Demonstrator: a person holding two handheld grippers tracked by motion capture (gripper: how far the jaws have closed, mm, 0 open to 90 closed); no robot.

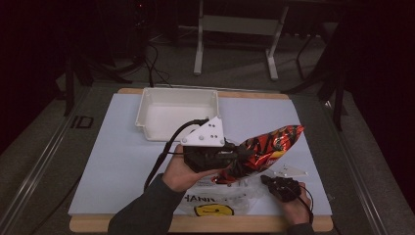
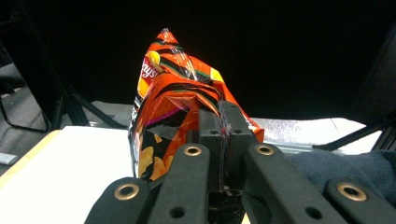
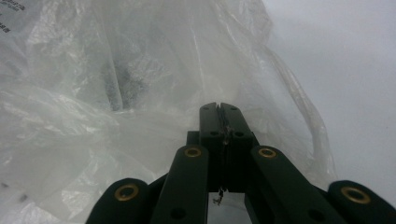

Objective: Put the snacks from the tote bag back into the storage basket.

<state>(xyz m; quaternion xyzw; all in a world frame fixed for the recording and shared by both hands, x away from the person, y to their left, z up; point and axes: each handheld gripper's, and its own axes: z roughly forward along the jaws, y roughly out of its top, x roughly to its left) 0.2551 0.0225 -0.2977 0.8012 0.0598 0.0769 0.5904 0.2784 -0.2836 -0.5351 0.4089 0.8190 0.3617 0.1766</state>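
A red-and-orange chip bag (image 1: 269, 145) is lifted off the table, slanting up to the right. My left gripper (image 1: 235, 156) is shut on its lower left end, and in the left gripper view the bag (image 2: 170, 88) rises above the closed jaws of that gripper (image 2: 223, 109). A clear plastic bag (image 1: 215, 201) with black lettering and a yellow mark lies crumpled at the table's near edge. My right gripper (image 1: 265, 180) is at the bag's right side. In the right gripper view that gripper (image 3: 219, 108) has its jaws closed, with the thin film (image 3: 93, 121) pinched in their seam.
A white rectangular bin (image 1: 147, 115) stands at the back of the white mat (image 1: 112, 161), behind the left hand. The wooden table edge (image 1: 88, 223) runs along the front. Frame legs and cables stand on the dark floor beyond the table.
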